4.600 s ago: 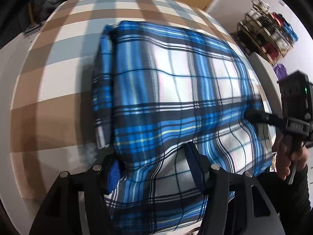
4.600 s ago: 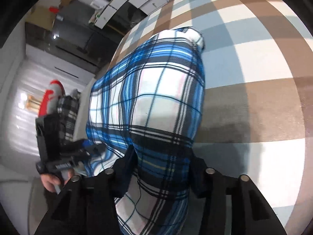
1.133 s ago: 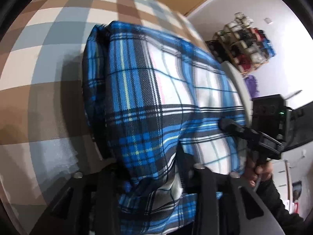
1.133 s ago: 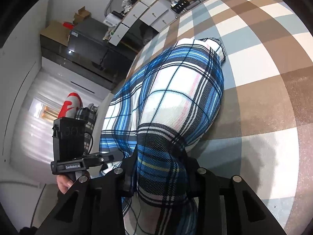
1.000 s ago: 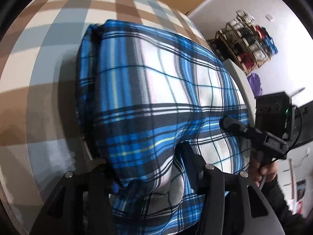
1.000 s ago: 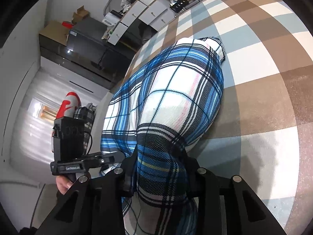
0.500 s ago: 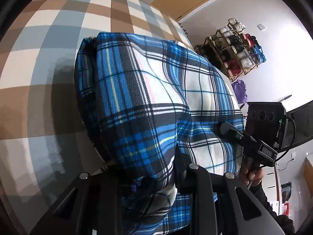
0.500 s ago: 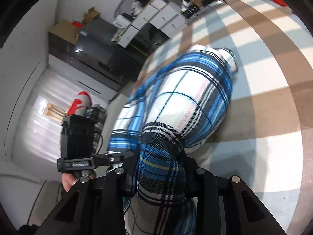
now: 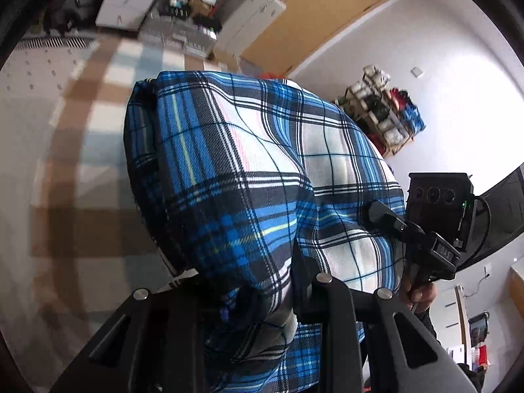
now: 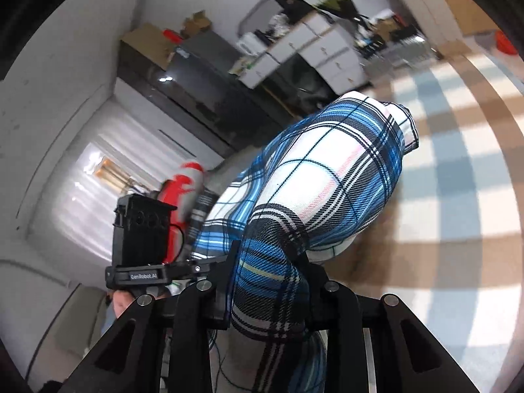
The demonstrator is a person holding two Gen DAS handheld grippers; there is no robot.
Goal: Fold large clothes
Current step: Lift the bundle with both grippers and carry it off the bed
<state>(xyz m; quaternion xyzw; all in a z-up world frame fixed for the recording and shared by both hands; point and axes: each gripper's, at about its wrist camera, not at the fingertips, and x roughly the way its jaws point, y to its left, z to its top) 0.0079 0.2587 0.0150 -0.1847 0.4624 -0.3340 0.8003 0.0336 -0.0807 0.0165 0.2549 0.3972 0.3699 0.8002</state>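
A blue, white and black plaid garment [image 9: 262, 170] is bunched up and raised over the checked brown, blue and cream tabletop [image 9: 82, 163]. My left gripper [image 9: 255, 278] is shut on a thick fold at its near edge, and cloth covers the left finger. In the same view my right gripper [image 9: 375, 211] pinches the garment's right side. In the right wrist view the garment [image 10: 327, 177] arches up from my right gripper [image 10: 268, 271], which is shut on a dark plaid fold. The left gripper [image 10: 213, 267] grips the cloth just beside it.
A hand [image 9: 422, 294] holds the right gripper's handle. A shelf of coloured items [image 9: 383, 121] stands by the white wall, and white drawer units [image 9: 131, 3] stand beyond the table. A dark cabinet [image 10: 196, 75] and a red and white object [image 10: 183, 183] lie behind the left gripper.
Both grippers have risen with the garment, lifting its near edge off the table. The left jaws have closed tighter on the fold. Both views now show more of the room.
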